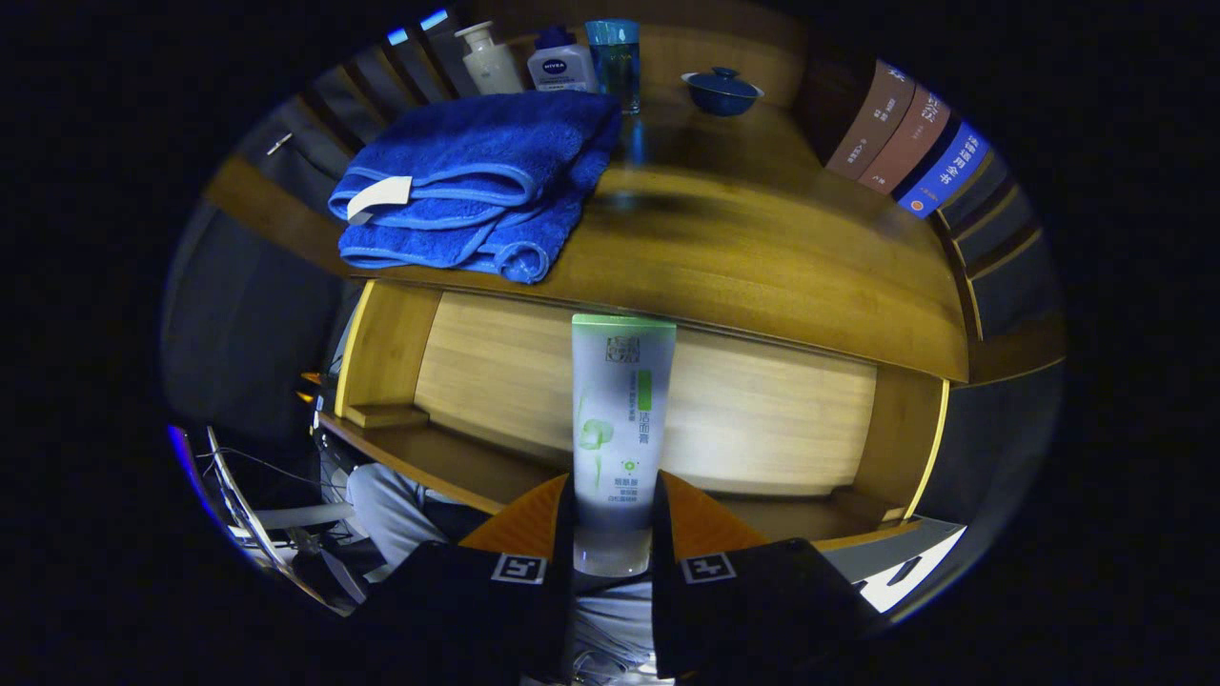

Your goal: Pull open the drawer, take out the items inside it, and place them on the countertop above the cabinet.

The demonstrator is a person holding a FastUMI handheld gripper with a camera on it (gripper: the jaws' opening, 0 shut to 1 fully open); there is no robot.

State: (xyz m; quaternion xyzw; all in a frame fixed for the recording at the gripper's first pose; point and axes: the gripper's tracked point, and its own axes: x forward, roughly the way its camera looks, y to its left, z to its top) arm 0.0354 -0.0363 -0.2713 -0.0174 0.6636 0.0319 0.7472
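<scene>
One tube (621, 419) clamped in gripper (615, 519), above open drawer (457, 457).

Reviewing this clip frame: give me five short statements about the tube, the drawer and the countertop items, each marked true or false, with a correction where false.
1. The gripper is shut on the tube, with both fingers pressing its sides. True.
2. The tube is already lying on the countertop. False: it is held between the fingers, in front of the open drawer.
3. A folded blue towel lies on the countertop, overhanging its front edge. True.
4. The lidded blue bowl sits on top of the towel. False: it stands apart on the wood, farther back.
5. The books lie flat in the drawer. False: they stand beyond the countertop's far end.
</scene>
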